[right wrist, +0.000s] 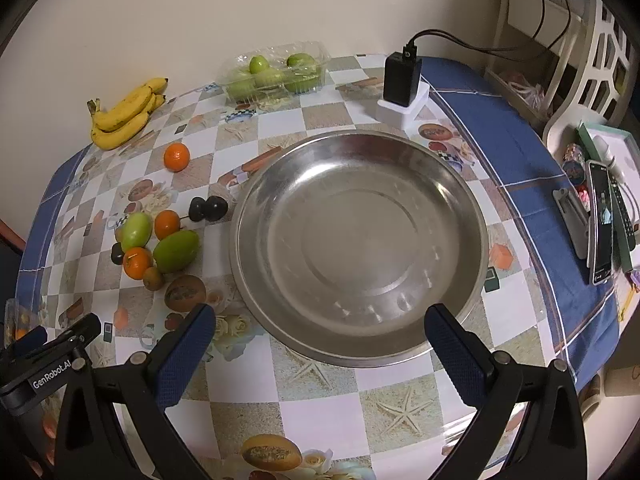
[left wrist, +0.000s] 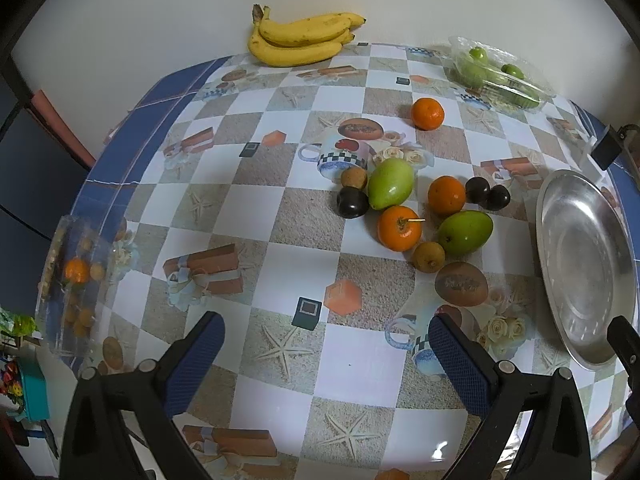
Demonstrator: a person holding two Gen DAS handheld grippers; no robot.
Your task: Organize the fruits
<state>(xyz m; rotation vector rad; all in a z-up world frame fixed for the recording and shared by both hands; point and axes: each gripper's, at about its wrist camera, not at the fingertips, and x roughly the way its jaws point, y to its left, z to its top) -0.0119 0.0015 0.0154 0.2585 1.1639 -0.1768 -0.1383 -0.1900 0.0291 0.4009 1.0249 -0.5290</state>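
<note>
checkered tablecloth (right wrist: 256, 380) against plain wall (right wrist: 200, 12); possibly chair (right wrist: 600, 60) beside.

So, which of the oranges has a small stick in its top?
The orange at the near side of the fruit cluster, beside a green mango. A thin yellow stick juts from its stem end; the other two oranges show none.

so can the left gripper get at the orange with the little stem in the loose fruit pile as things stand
Probably yes. The left gripper is open and empty, with only bare tablecloth up to the stemmed orange. A small brown fruit and a green mango crowd its right side.
</note>
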